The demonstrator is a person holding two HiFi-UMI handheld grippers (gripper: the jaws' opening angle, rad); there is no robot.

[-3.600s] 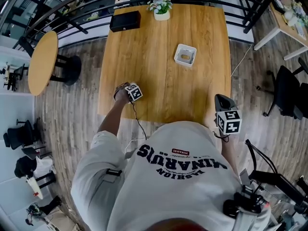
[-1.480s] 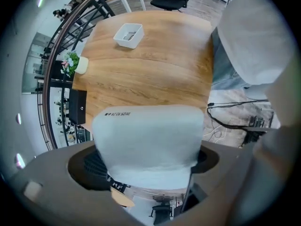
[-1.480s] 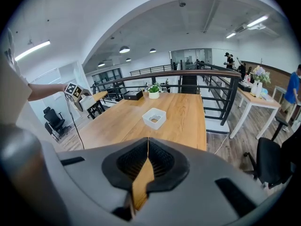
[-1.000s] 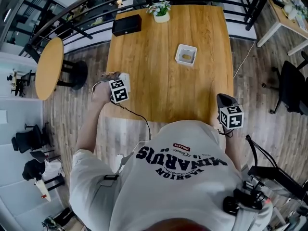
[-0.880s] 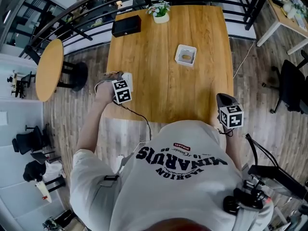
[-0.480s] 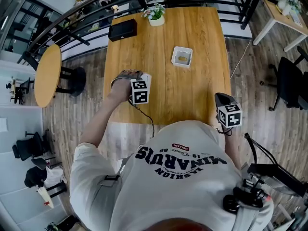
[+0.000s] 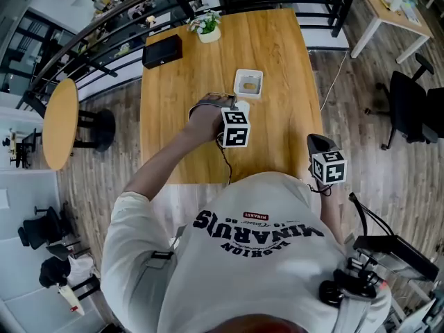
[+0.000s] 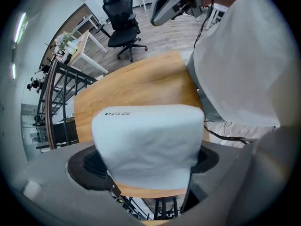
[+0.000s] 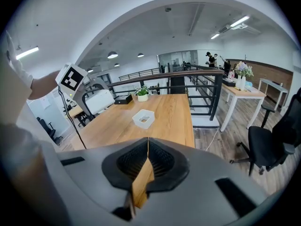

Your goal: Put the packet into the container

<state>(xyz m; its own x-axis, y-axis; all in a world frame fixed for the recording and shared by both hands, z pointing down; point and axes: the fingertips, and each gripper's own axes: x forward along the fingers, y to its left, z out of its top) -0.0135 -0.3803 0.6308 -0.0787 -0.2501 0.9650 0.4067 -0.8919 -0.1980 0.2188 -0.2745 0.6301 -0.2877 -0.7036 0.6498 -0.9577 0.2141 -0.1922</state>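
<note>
My left gripper [image 7: 236, 114] hovers over the middle of the wooden table [image 7: 173, 123], shut on a white packet [image 7: 243, 105]. In the left gripper view the packet [image 8: 148, 142] fills the gap between the dark pads [image 8: 87, 164]. The white square container [image 7: 248, 83] stands just beyond the gripper, with something small and tan inside. In the right gripper view I see that container [image 9: 143, 118], and left of it the packet [image 9: 98, 100] in the left gripper. My right gripper [image 7: 316, 143] stays at the table's near right edge; its jaws [image 9: 146, 161] meet with nothing between them.
A black box [image 7: 162, 50] and a potted plant [image 7: 205, 28] sit at the table's far end, before a black railing [image 7: 125, 30]. A round side table [image 7: 60, 123] stands to the left, an office chair [image 7: 409, 106] to the right.
My left gripper has carried the packet from the table's left edge rightward and farther across, up close to the container. The right gripper has stayed put.
</note>
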